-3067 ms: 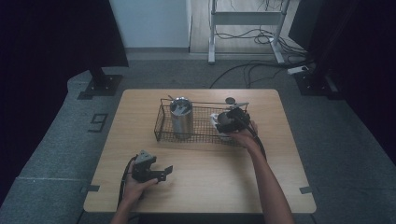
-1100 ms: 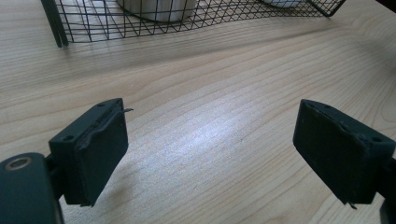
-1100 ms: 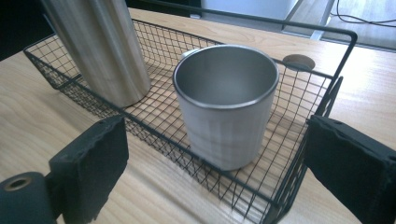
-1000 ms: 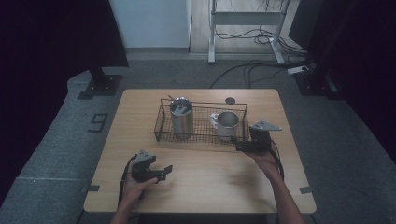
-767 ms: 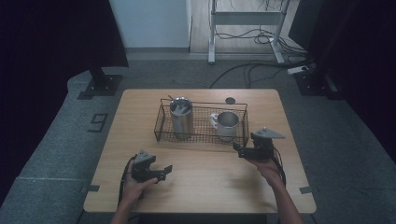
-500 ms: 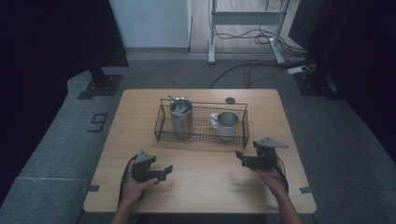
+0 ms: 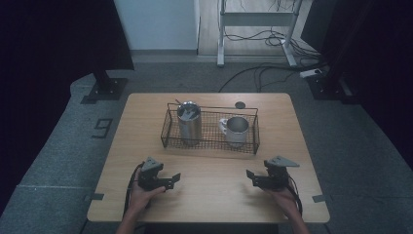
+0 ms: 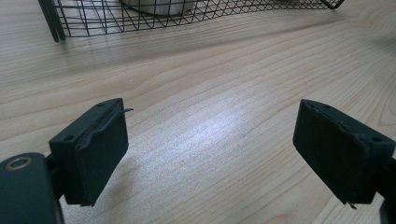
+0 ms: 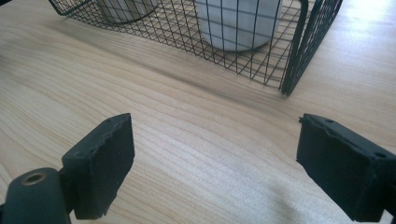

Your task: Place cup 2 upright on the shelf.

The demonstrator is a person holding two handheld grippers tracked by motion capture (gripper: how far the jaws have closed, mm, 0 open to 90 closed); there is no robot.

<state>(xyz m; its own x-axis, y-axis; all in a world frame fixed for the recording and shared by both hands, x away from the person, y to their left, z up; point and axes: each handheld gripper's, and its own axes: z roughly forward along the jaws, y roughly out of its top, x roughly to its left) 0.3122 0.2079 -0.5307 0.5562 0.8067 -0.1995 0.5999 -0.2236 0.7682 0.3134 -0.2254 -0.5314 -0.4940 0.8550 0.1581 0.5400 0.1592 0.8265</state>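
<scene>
Wooden table [image 7: 209, 195], mug [image 7: 237, 130] half hidden in basket [image 7: 210, 141], both grippers [image 7: 175, 178] [image 7: 250, 176] empty, jaws apart.

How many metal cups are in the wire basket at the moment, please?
2: a tall cup at the basket's left end and a mug with a handle towards its right end.

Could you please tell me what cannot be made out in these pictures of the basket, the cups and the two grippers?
- What lies inside the tall steel cup: high view, too small and dim.
- The small dark round thing behind the wire basket: high view, too small to identify.
- The mug: right gripper view, top cut off by the upper edge, wire mesh in front.
- The tall cup's body: left gripper view, cut off by the upper edge.
</scene>
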